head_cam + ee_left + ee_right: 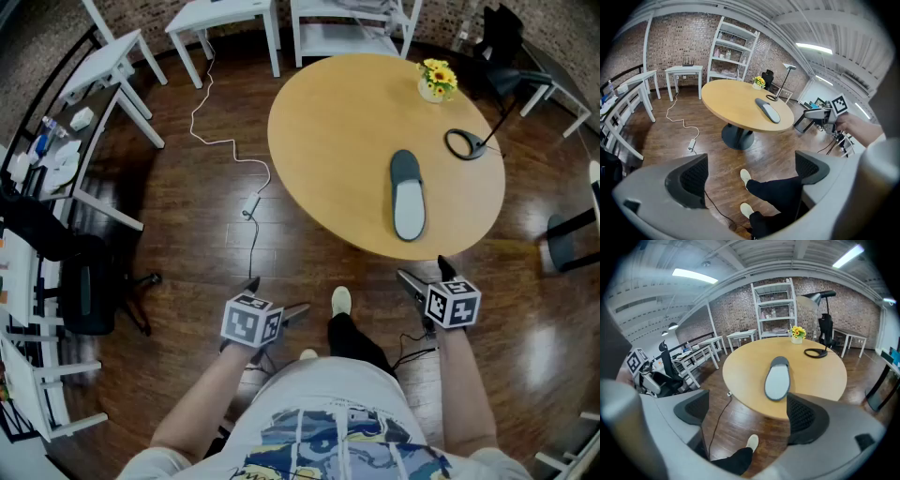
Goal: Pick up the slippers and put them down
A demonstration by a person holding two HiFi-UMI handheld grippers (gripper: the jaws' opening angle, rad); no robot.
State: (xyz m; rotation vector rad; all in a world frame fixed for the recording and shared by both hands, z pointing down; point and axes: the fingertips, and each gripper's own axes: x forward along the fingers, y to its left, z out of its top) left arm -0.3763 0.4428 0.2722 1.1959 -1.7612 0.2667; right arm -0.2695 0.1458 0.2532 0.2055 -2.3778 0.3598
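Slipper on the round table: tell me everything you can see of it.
One slipper shows, with a dark grey closed toe and rim and a pale grey insole; it looks soft. It lies flat, sole down, on the round wooden table, near the edge closest to the person, heel toward them and toe pointing away. Only the table touches it.

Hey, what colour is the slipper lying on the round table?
Dark grey slipper with a pale grey insole; the head view shows it best.

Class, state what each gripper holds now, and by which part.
Nothing: the left gripper and right gripper are both open and empty; the slipper lies untouched on the table.
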